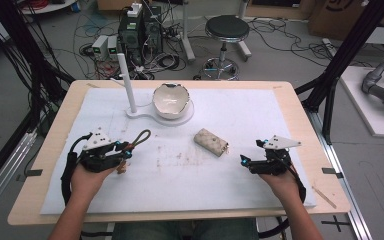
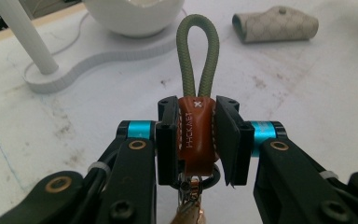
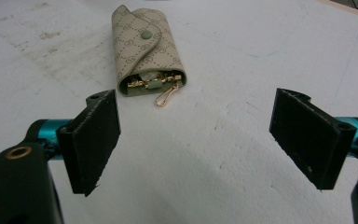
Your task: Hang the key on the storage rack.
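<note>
Left gripper [image 2: 196,140] is seen with its jaws pressed onto the brown leather tab of a key strap [image 2: 196,133], whose olive cord loop stands out ahead of the pads toward the white bowl [image 2: 130,16]. Right gripper [image 3: 196,140] is held with jaws spread wide and nothing between them, above the white mat [image 3: 223,154]. A beige key pouch [image 3: 144,51] is seen lying just ahead of it, open end and gold clip turned toward the jaws.

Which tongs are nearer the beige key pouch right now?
Right. The right tongs sit open just right of the key pouch; the left tongs, gripping the keychain strap, are farther off to its left.
</note>
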Available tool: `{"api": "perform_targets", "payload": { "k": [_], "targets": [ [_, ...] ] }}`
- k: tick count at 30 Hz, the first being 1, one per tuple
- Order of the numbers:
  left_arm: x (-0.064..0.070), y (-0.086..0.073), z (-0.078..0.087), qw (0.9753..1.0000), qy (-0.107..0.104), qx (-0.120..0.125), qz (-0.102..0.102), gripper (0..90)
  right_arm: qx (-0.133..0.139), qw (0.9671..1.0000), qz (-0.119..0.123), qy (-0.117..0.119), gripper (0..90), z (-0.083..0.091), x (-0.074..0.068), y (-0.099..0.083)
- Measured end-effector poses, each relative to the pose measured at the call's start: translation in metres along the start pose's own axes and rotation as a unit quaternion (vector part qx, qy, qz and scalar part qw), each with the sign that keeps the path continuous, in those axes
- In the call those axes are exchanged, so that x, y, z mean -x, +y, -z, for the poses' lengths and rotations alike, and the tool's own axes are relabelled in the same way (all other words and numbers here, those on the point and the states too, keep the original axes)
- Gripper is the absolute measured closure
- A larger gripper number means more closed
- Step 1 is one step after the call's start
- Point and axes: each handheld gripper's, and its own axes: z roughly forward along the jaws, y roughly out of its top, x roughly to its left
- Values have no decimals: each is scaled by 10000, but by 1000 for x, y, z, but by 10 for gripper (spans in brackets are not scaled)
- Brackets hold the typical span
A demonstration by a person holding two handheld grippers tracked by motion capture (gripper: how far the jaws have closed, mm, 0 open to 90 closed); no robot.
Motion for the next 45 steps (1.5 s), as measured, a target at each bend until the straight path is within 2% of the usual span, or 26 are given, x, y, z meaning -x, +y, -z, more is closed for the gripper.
{"api": "perform_targets", "payload": {
  "k": [5, 15, 25, 37, 45],
  "targets": [
    [-3, 16, 5, 9998, 93, 116, -90, 704, -11, 10000, -20, 2, 164, 0, 0, 0],
    [-17, 47, 13, 9990, 312, 302, -96, 703, -13, 10000, -29, -4, 164, -1, 1, 0],
    [-37, 80, 23, 9962, 703, 503, -36, 703, -25, 10000, -52, 3, 164, -1, 1, -1],
    [-61, 94, 27, 9919, 1118, 582, 152, 703, -68, 9999, -79, 15, 164, -2, 2, -1],
    [-73, 99, 21, 9894, 1273, 636, 290, 703, -60, 9999, -86, 11, 164, -2, 3, -2]
  ]
}}
